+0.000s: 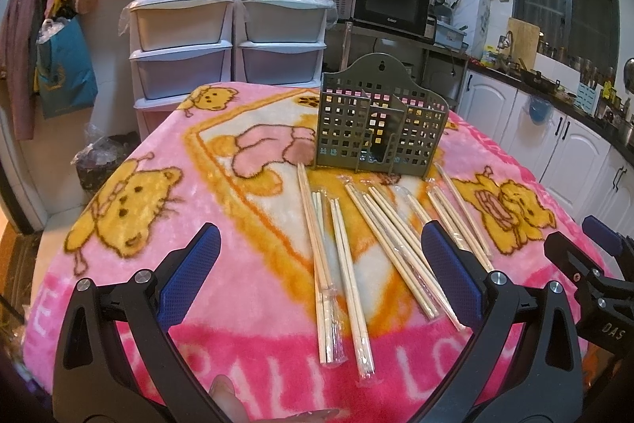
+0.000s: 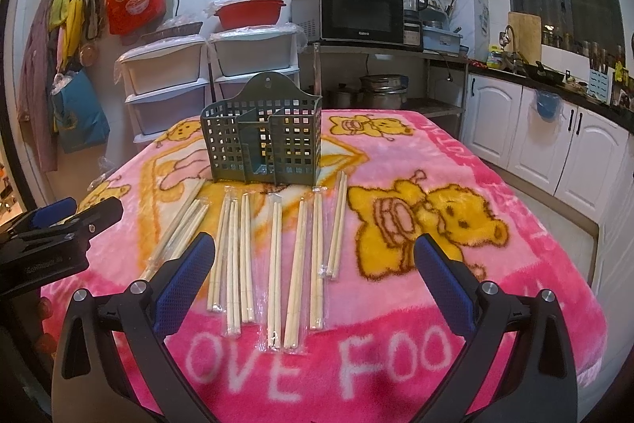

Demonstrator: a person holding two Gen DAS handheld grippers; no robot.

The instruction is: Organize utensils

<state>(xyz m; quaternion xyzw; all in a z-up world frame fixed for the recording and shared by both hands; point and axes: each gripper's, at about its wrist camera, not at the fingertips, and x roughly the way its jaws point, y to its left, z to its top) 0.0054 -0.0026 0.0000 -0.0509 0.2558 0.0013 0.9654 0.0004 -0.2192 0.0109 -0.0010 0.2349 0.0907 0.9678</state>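
Several pairs of wooden chopsticks in clear wrappers lie spread in a row on the pink cartoon blanket. Behind them stands a grey-green perforated utensil holder, upright and with nothing visible inside. My left gripper hovers open above the near end of the chopsticks, with nothing between its blue pads. My right gripper is also open and holds nothing, over the middle pairs. Each gripper appears at the edge of the other's view.
The blanket-covered table drops off at its near, left and right edges. Stacked plastic drawers stand behind the table, with a microwave on a metal rack. White kitchen cabinets and a cluttered counter run along the right.
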